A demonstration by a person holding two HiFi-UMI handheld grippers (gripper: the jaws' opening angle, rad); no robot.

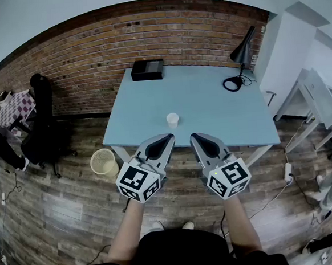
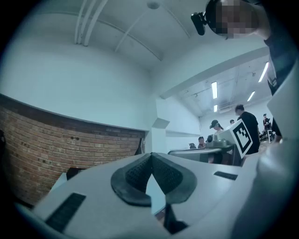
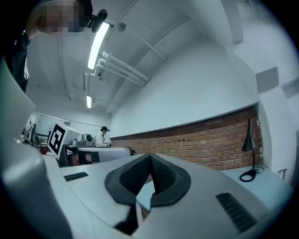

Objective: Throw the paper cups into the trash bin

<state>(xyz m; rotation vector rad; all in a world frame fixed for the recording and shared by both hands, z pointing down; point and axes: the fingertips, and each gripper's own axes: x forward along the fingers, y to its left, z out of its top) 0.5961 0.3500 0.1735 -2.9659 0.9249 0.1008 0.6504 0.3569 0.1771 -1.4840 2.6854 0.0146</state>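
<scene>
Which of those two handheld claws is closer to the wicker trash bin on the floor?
Left. The left gripper hovers just right of the trash bin; the right gripper is farther right, on the left gripper's other side.

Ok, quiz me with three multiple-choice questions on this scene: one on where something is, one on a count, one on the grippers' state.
1. Where is the trash bin relative to the table? A on top of it; B on the floor at its left; C behind it.
2. How many paper cups stand on the table? A one; B three; C five.
3. How are the left gripper and right gripper? A both shut, empty; B both wide open; C each holding a cup.
Answers: B, it stands beside the table leg; A, one white cup near the front edge; A, both pairs of jaws meet on nothing.
</scene>
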